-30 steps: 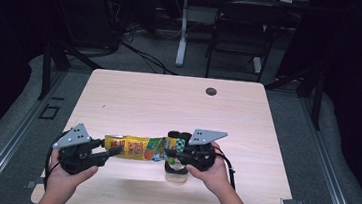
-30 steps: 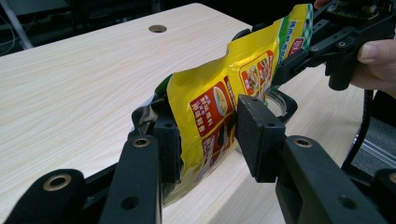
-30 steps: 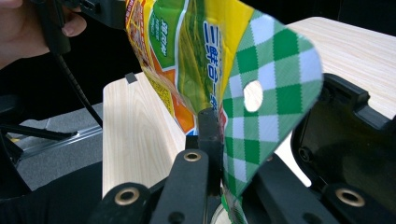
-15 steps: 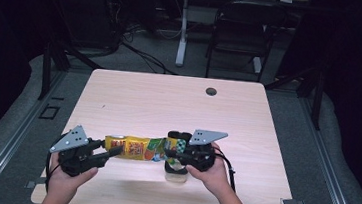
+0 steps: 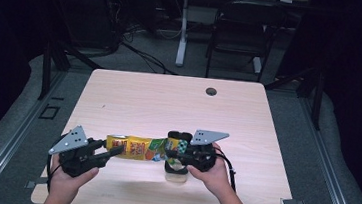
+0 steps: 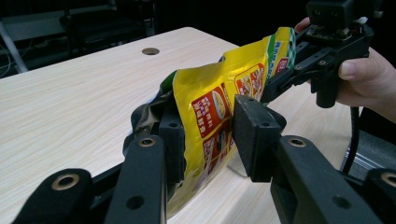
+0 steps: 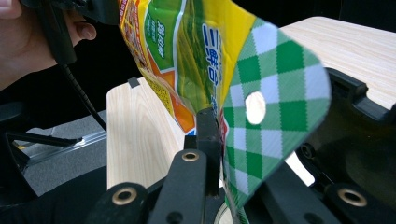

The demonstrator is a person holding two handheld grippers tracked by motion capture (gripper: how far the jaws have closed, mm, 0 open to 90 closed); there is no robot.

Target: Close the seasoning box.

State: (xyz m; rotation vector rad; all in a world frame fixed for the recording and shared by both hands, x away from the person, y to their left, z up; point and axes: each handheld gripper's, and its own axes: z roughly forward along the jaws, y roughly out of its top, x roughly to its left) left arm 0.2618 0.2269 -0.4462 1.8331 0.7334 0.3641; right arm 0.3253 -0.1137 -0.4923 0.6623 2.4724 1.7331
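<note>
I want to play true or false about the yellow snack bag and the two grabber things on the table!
1. The snack bag is mostly yellow. True.
2. The right gripper pinches the bag's green checked end. True.
3. The left gripper is squeezing the bag tight. False: the bag sits between its fingers, which have just been closing, but a gap remains on one side.
4. The bag lies flat on the table. False: it hangs stretched between the two grippers, above the wood.
5. The table has a small round hole near its far edge. True.
</note>
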